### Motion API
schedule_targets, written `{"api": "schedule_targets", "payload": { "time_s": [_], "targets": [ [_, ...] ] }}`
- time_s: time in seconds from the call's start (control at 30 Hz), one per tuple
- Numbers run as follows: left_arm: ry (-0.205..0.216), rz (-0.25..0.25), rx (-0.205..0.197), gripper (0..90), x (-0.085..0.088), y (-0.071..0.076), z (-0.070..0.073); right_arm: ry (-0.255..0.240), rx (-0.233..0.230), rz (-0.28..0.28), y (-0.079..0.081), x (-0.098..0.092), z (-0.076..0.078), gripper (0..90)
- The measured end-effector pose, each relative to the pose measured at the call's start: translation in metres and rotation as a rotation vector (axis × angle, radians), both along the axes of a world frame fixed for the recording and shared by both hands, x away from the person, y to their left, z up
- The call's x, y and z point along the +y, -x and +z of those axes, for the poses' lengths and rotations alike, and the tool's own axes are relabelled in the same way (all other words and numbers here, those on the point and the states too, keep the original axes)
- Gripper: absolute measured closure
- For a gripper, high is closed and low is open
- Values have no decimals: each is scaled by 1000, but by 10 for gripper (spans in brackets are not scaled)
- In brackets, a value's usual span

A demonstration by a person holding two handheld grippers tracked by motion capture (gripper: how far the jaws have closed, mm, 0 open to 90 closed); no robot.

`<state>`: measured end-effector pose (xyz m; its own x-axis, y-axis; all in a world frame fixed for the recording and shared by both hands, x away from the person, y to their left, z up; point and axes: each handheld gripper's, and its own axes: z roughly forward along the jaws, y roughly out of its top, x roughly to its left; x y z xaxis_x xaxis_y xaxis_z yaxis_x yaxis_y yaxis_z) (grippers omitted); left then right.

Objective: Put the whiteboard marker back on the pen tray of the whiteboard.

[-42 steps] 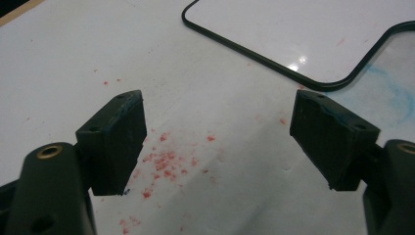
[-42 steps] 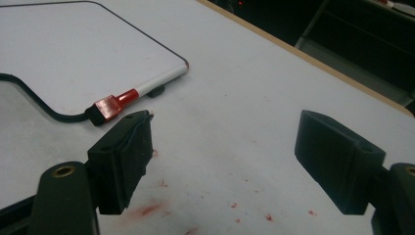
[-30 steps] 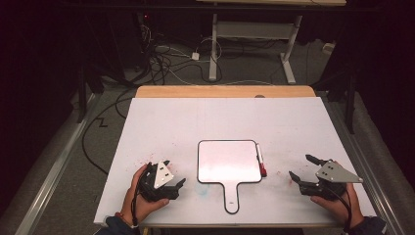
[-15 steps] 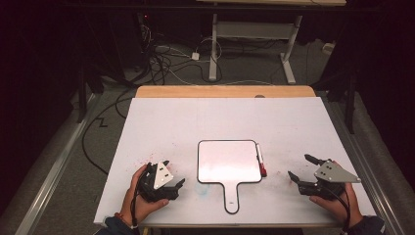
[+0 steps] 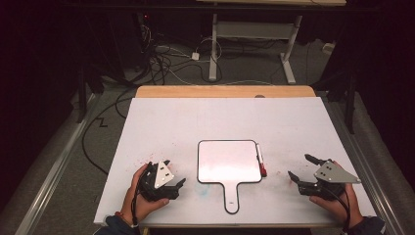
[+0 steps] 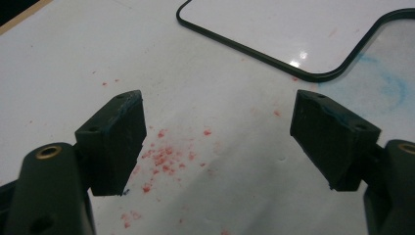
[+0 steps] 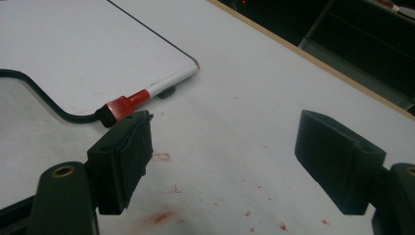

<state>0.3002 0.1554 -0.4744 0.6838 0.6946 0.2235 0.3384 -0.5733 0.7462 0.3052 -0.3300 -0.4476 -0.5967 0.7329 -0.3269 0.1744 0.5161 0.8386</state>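
While both grippers' fingers are gaping empty, we're lining right gripper [image 5: 303,170] squarely across marker [image 7: 149,94] beside whiteboard [image 5: 227,161].

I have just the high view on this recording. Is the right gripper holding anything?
Observer: No. In the right gripper view the right gripper has its jaws wide apart over bare table.
Operator: Where is the marker from there?
Observer: The marker lies along the whiteboard edge, red cap end nearest the jaw on that view's left.
Operator: And the left gripper?
Observer: The left gripper is open too, over red specks on the table.
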Motion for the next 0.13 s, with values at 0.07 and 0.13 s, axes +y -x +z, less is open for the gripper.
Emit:
{"api": "schedule_targets", "payload": {
  "time_s": [0.07, 0.13],
  "targets": [
    [0, 2, 0, 194, 0, 0, 0, 7, -4, 4, 0, 0, 0, 222],
    [-6, 6, 1, 194, 0, -1, 0, 9, -5, 8, -1, 0, 0, 222]
  ]
}}
